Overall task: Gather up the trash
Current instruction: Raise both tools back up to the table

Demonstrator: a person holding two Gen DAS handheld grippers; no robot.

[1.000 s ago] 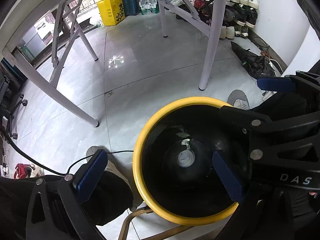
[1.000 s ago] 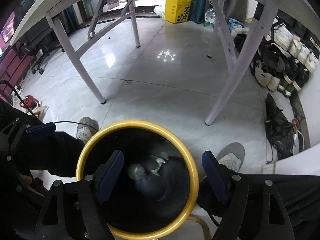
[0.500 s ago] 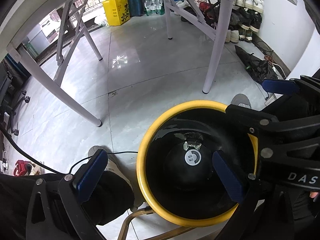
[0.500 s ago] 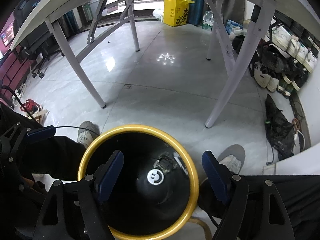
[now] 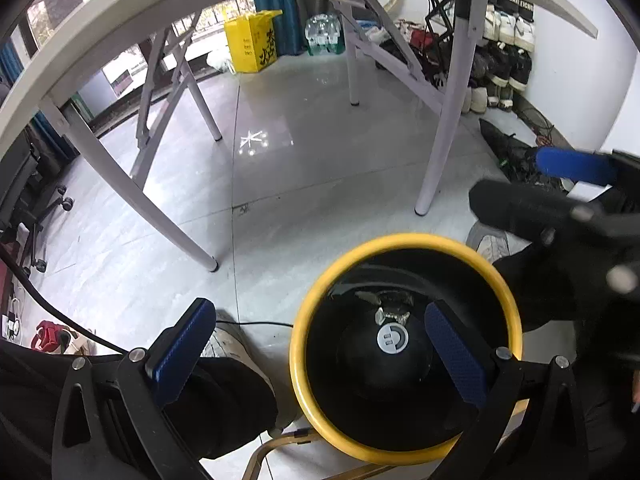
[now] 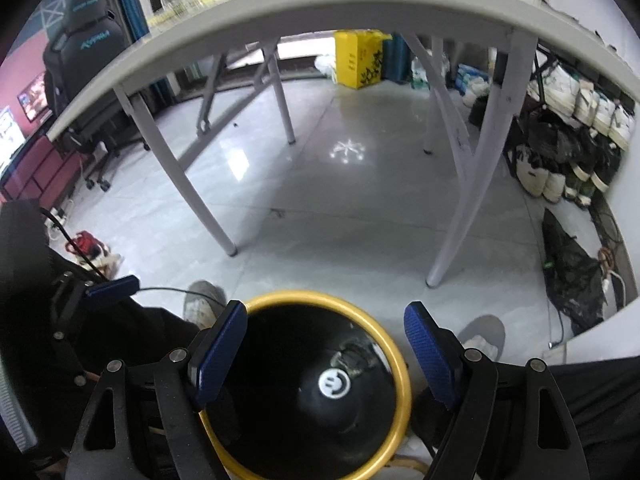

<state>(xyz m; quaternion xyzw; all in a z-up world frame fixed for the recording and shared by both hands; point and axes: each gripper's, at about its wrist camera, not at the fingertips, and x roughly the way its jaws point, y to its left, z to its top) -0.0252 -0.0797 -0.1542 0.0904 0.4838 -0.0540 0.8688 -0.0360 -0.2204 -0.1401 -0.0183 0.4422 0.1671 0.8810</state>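
Observation:
A black bin with a yellow rim (image 5: 400,240) (image 6: 320,296) stands on the floor between the person's shoes. Inside it lies a black rounded thing with a white round emblem (image 5: 392,338) (image 6: 331,382), and crumpled scraps (image 5: 392,308) (image 6: 352,354) lie behind it. My left gripper (image 5: 320,348) hangs open over the bin's left edge, holding nothing. My right gripper (image 6: 324,354) is open above the bin, also with nothing between its pads. In the left wrist view the right gripper (image 5: 572,168) shows as a blur at the upper right. The left gripper (image 6: 114,286) appears at the left of the right wrist view.
A white folding table (image 6: 280,24) arches overhead, with legs (image 5: 440,120) (image 6: 188,188) standing just beyond the bin. A yellow box (image 5: 256,44) sits far back. Shoes (image 6: 576,120) and a black bag (image 6: 572,272) line the right wall. An office chair (image 6: 88,60) is at the left.
The black thing with the white emblem has settled in the bin, where a second ago only a pale blur showed. My right gripper has risen, still open. The left gripper has hardly moved.

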